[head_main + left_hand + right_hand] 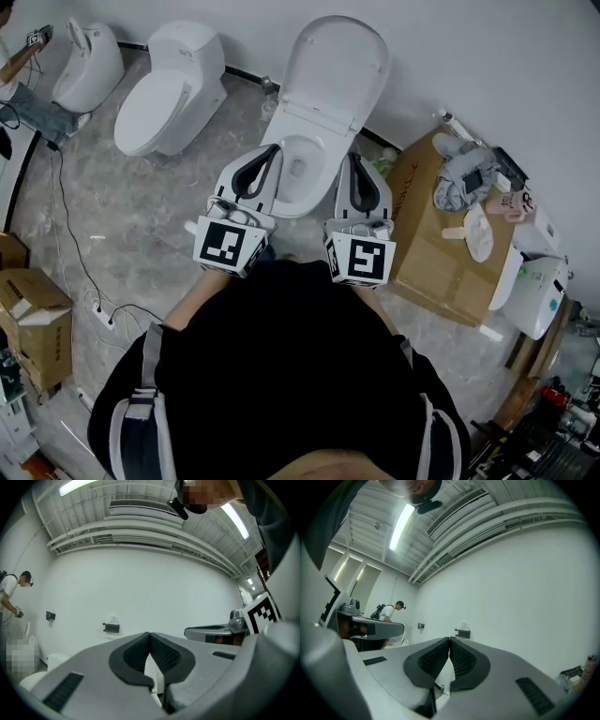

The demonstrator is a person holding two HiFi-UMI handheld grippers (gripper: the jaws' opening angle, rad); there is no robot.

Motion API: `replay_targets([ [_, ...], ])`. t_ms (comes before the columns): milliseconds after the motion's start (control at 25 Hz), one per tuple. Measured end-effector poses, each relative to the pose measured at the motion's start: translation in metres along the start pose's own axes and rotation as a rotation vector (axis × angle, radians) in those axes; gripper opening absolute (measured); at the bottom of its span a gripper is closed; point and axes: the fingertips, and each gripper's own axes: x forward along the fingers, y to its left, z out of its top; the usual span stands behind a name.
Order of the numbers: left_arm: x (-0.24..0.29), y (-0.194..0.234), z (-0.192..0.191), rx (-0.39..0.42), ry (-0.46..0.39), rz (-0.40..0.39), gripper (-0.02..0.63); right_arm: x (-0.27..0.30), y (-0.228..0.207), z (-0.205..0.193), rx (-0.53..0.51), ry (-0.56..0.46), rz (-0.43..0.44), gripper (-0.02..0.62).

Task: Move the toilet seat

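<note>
Open white ceramic toilet (319, 122) against the wall, closed white toilet (164, 103) to its left, flat brown cardboard box (422, 253) to its right, grey cloth bundle (464, 178) on that box, small taped carton (37, 319) far left

Toilet bowl (302, 141) rim was partly hidden under left gripper (276, 151) and right gripper (353, 157); person (21, 89) cut off at top-left edge.

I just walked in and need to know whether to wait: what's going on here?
A person stands facing an open toilet, its lid raised. They hold the left gripper and the right gripper roughly level, one over each side of the bowl. Both grippers are shut with nothing between their jaws, so nothing is gripped yet.
</note>
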Motion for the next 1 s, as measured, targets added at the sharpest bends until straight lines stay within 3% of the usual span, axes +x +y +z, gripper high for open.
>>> replay_targets([
  [520, 0.065, 0.066, -0.012, 0.011, 0.011, -0.194, 0.008, 0.07, -0.006, -0.014, -0.017, 0.021, -0.219, 0.023],
  [1000, 0.088, 0.092, -0.03, -0.004, 0.025, -0.331, 0.008, 0.076, 0.002, -0.033, -0.026, 0.058, -0.386, 0.023],
])
